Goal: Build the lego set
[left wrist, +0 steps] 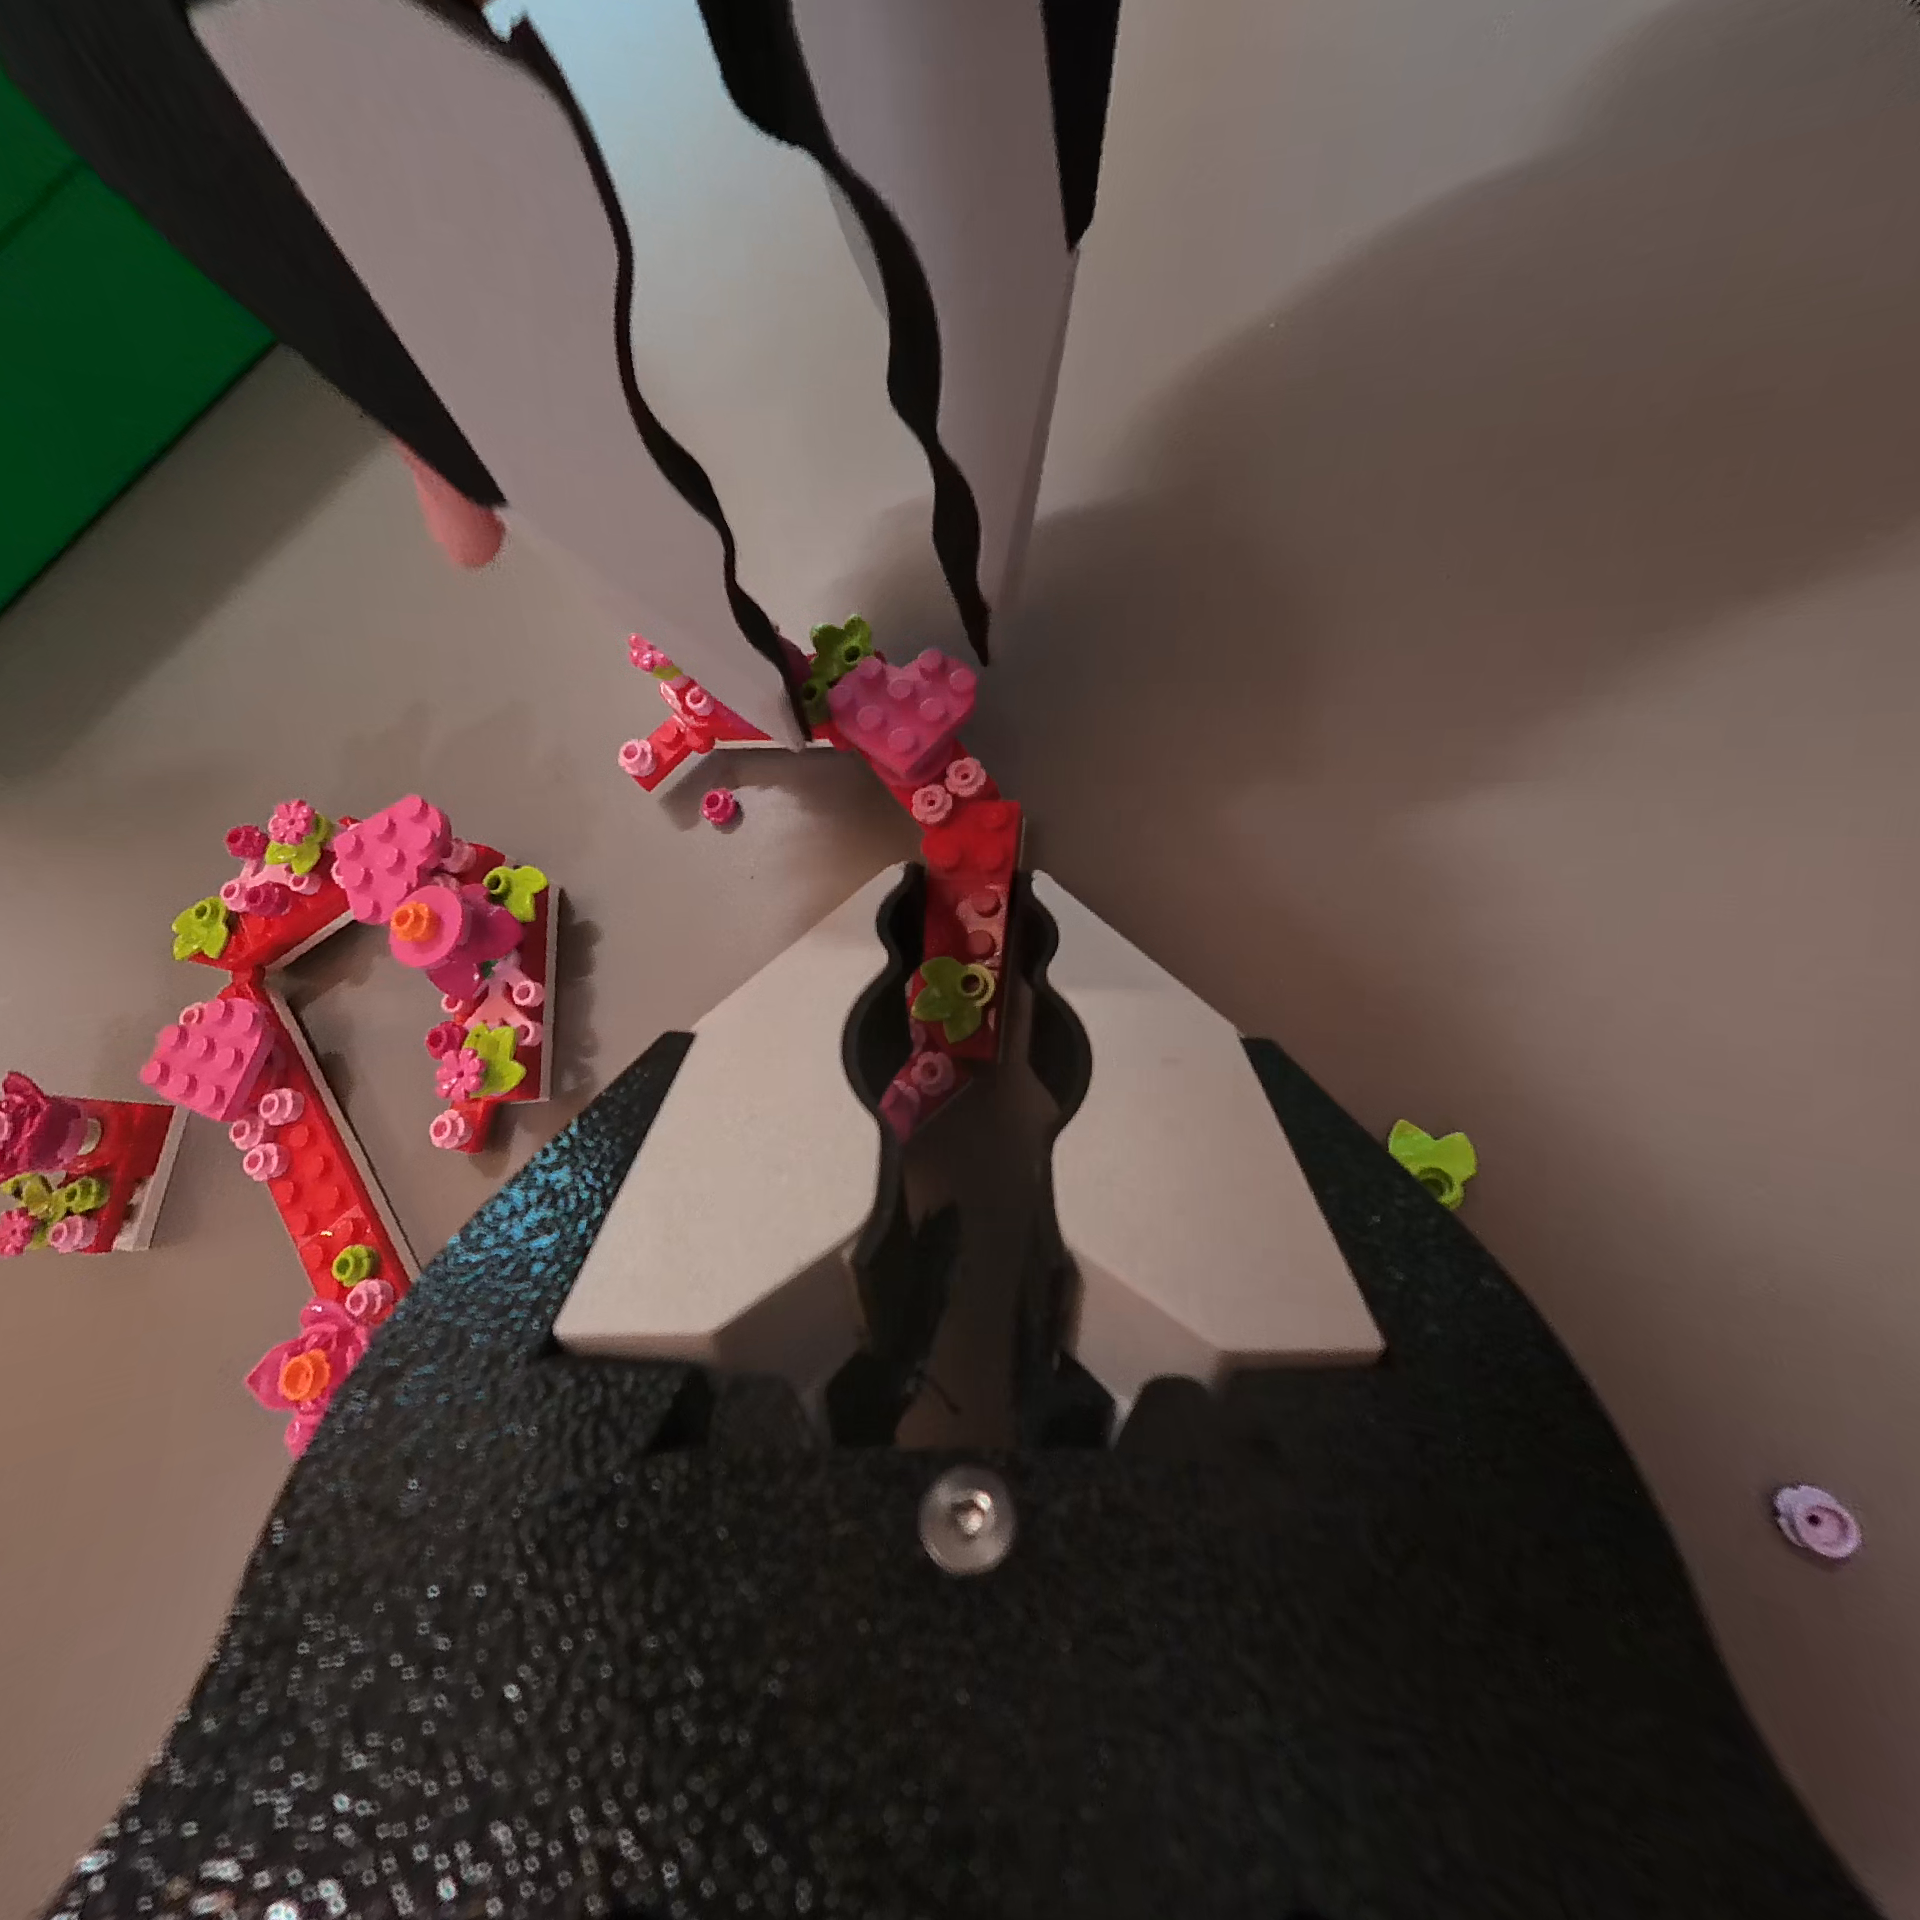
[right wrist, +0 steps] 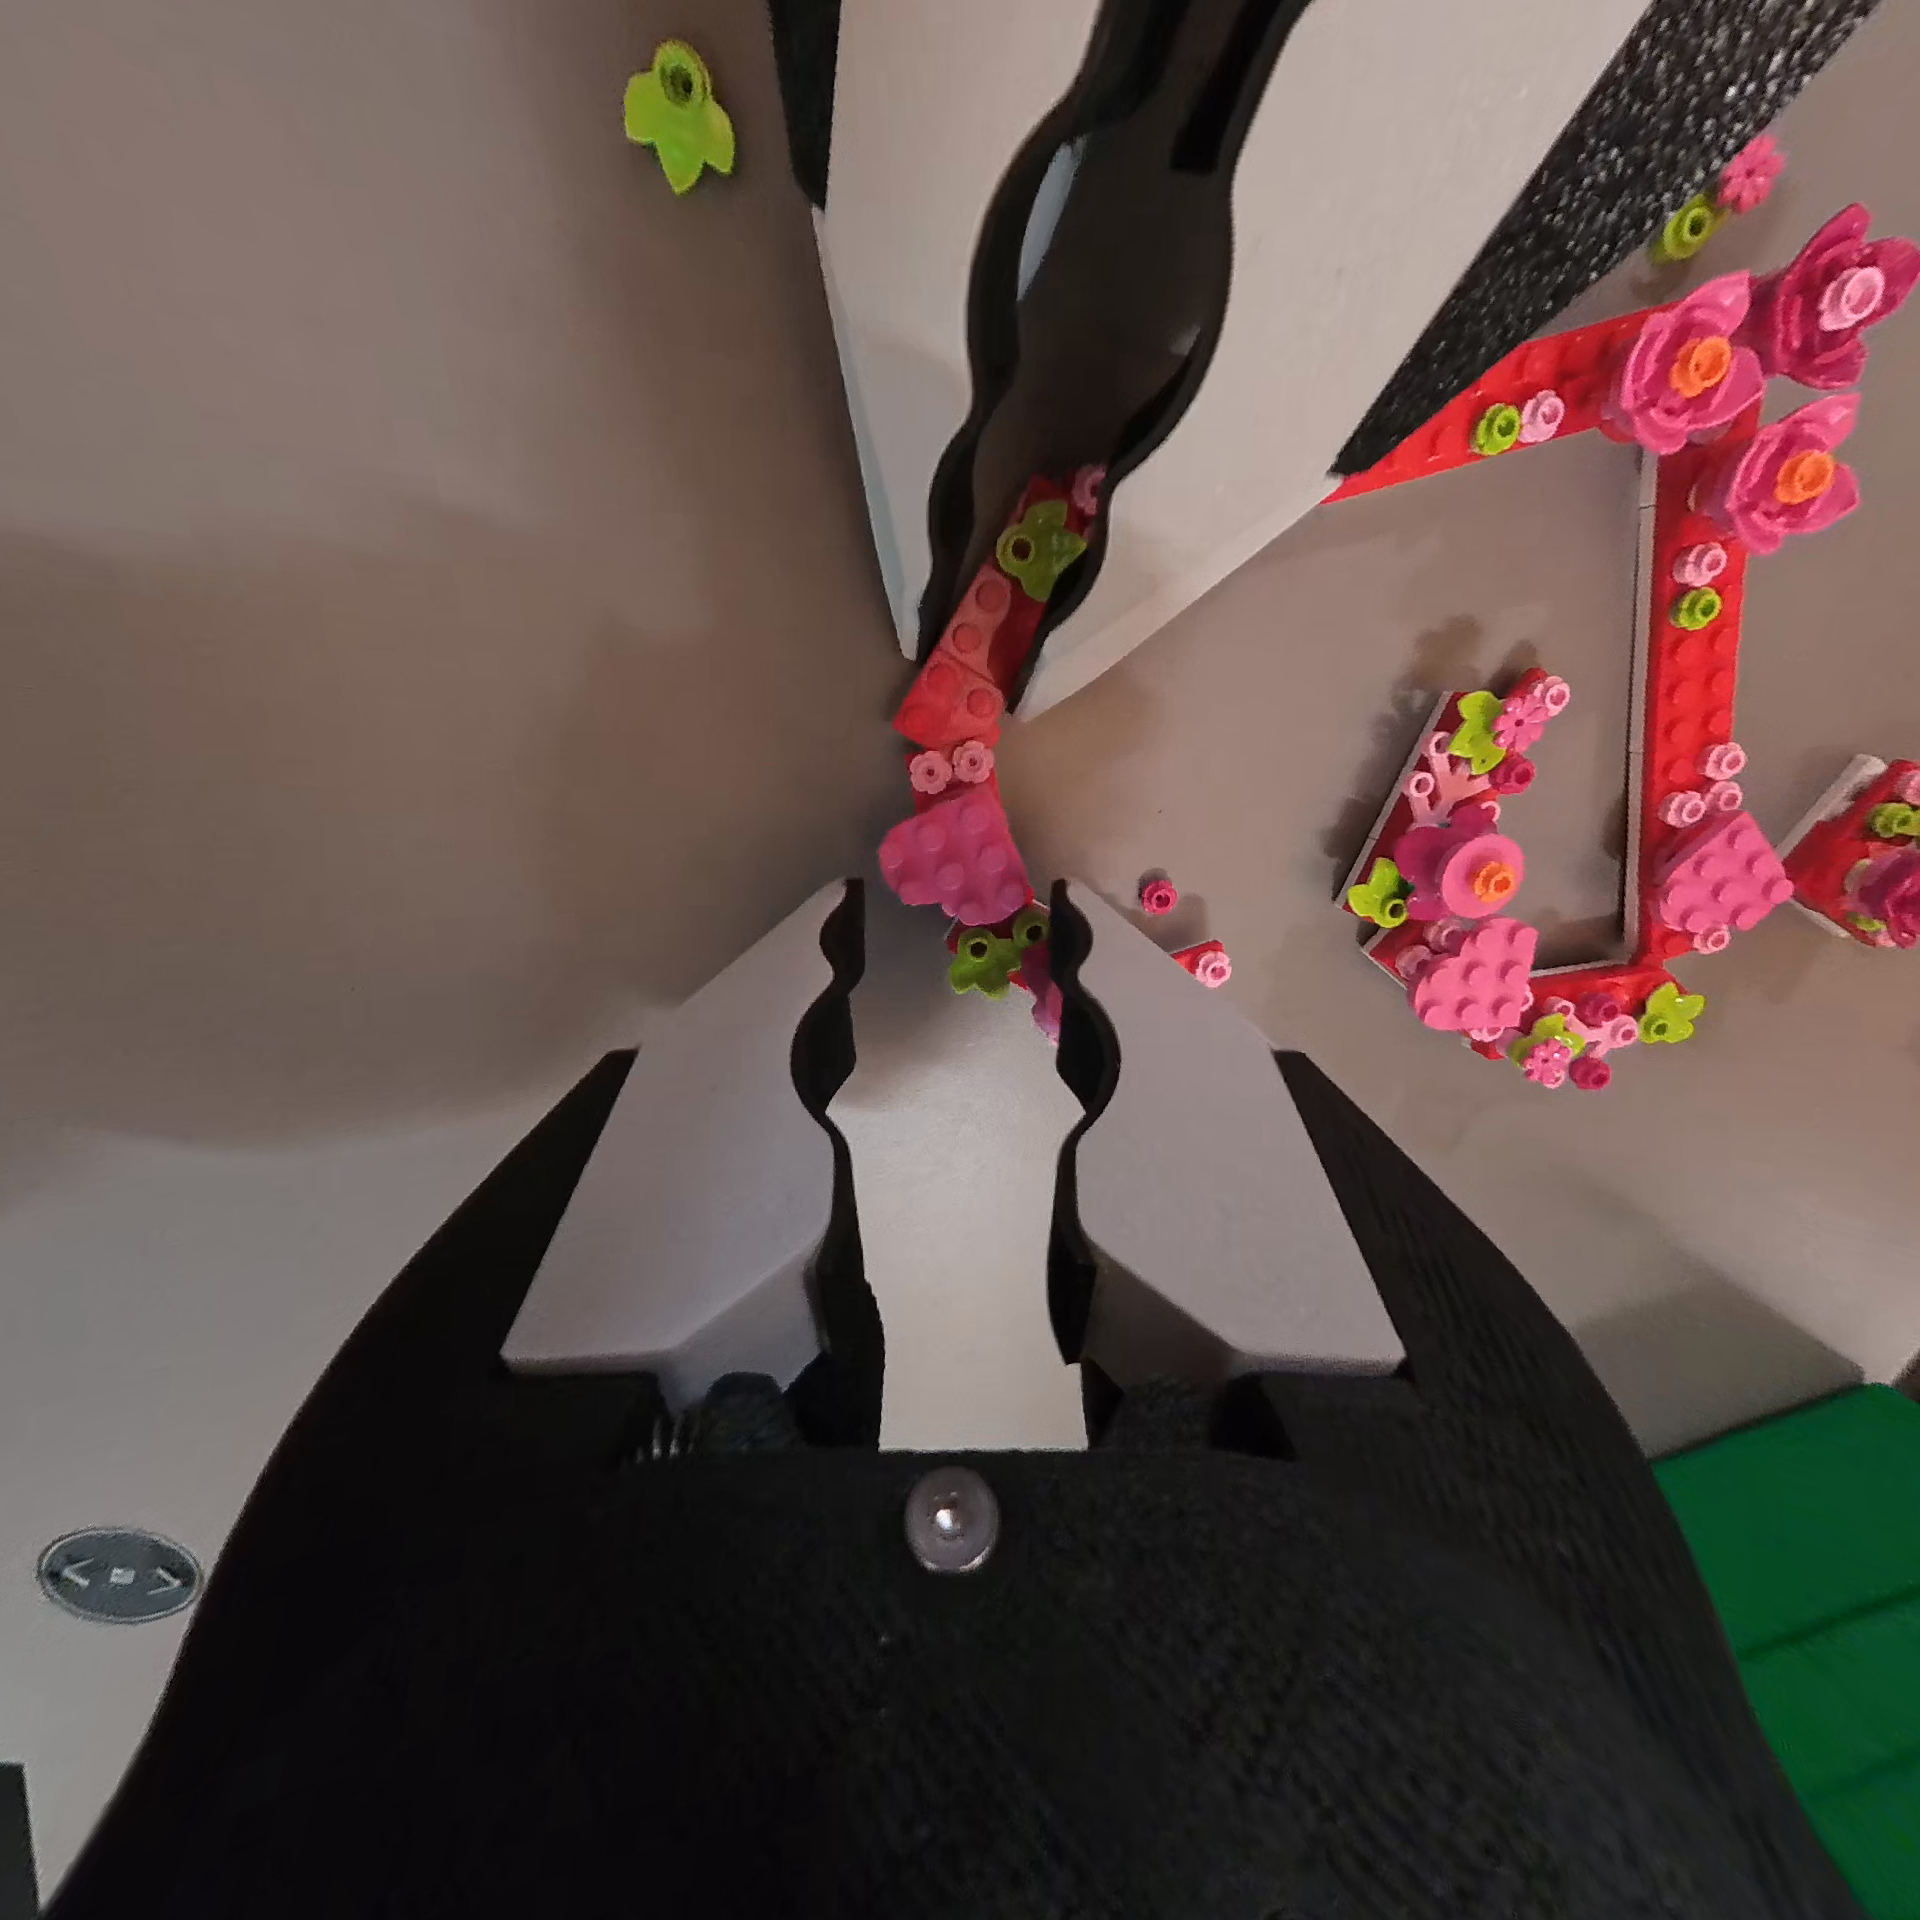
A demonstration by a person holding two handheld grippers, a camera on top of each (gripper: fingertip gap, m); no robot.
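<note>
Red plate strip (left wrist: 971,894) studded with pink rounds, a pink heart (left wrist: 904,707) and green leaves, lifted just above the grey table (left wrist: 1455,623). Gripped near one end by left gripper (left wrist: 971,883), fingers (left wrist: 790,997) closed down onto the strip's long edges. Far end met by right gripper (right wrist: 951,894), fingers (right wrist: 1164,1018) only partly closed, gap wider than the strip; one tip close beside the heart and a leaf (right wrist: 982,961), contact not clear enough to call a hold. Second red branch (left wrist: 675,732) angling off behind the right gripper's tip in the left wrist view.

Off to the side, resting flat on the table: larger red frame (right wrist: 1683,665) with roses, hearts and leaves, well apart from the held strip. Near the strip, a loose dark pink stud (right wrist: 1156,895); farther out, a loose green leaf (right wrist: 677,114) and a lilac round piece (left wrist: 1815,1524).

Likely risks: twisting or squeezing between the two grippers, popping the joint between segments; knocking leaves or the heart off with a fingertip; slipping in the left grip under sideways push.
</note>
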